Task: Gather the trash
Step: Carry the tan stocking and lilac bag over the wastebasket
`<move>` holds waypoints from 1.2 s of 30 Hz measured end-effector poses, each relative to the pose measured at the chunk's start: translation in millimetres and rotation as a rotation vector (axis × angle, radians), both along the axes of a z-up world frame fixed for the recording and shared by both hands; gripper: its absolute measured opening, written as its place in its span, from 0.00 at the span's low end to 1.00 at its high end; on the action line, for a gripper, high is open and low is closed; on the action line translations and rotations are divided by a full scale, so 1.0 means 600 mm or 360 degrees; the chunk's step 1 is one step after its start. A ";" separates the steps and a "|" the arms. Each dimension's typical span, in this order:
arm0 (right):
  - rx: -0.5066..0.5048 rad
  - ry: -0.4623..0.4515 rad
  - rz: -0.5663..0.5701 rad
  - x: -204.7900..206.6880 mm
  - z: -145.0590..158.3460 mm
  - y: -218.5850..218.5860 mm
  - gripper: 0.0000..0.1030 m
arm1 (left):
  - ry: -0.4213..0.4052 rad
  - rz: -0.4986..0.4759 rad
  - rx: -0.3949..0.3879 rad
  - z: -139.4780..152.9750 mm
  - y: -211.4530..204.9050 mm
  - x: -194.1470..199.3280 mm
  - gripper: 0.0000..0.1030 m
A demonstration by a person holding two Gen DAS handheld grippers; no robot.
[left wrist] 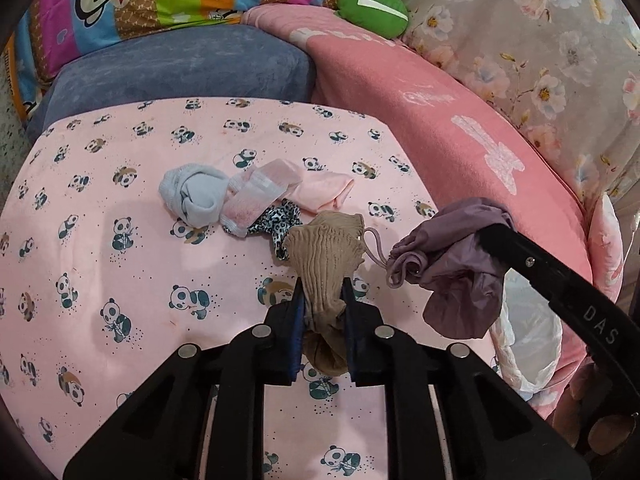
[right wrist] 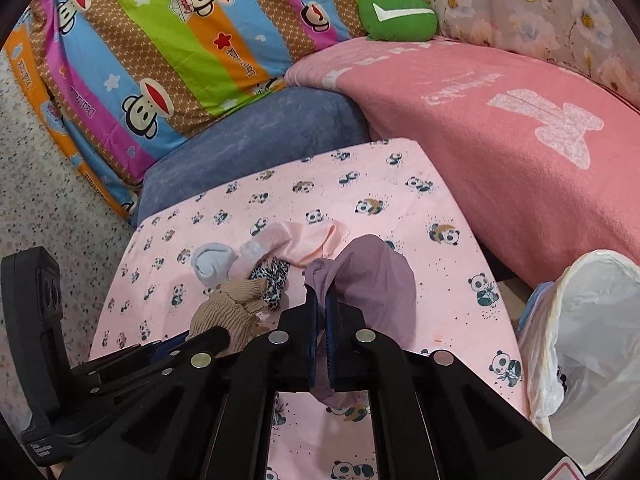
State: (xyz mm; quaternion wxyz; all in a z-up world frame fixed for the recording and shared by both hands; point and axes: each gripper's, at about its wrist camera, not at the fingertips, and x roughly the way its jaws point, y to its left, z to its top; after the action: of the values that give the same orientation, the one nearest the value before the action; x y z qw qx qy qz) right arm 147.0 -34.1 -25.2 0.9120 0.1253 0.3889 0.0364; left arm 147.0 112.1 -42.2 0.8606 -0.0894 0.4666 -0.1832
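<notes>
- My left gripper is clamped on the tan ribbed sock. The cloth is bunched between the blue pads, and its free end fans out toward 12 o'clock from the fingertips.
- My right gripper is pinched on the mauve fabric piece. It drapes over the fingertips and sags toward 1 o'clock, with a tail hanging below the jaws.
- Deciding relation: in the right wrist view, the white bag-lined bin stands at about 3 o'clock from my right gripper, off the edge of the panda-print sheet. The right hand is the nearer one, so I judge the mauve piece goes in first.
- In the left wrist view the bin sits at about 4 o'clock, behind my right gripper's arm. The left hand would have to cross that arm or wait.
- The tan sock's long axis runs along my left fingers, 6 to 12 o'clock. It looks limp and ribbed.
- The mauve piece looks thin, smooth and crumpled, with a cord loop trailing toward the tan sock.
- Left on the sheet, at 11 o'clock from the left gripper: a rolled pale blue sock, a pink sock and a leopard-print scrap, touching one another in a cluster.
</notes>
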 end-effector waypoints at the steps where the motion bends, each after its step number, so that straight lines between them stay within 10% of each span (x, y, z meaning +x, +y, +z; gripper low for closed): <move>1: -0.0002 -0.0025 -0.0002 -0.006 0.012 -0.002 0.05 | -0.0016 -0.0004 0.0006 0.007 -0.005 -0.002 0.16; 17: 0.0046 -0.0373 -0.0138 -0.127 0.175 -0.093 0.05 | -0.0299 -0.0151 0.0059 0.124 -0.096 -0.061 0.16; 36: 0.0072 -0.0463 -0.0446 -0.260 0.213 -0.273 0.05 | -0.0460 -0.0474 0.0119 0.172 -0.267 -0.132 0.16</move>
State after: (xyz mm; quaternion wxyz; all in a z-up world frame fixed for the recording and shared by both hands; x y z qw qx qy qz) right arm -8.7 -198.2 102.8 0.9517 0.1920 0.2308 -0.0645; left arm 68.0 -48.2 61.2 0.8847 0.0397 0.3528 -0.3020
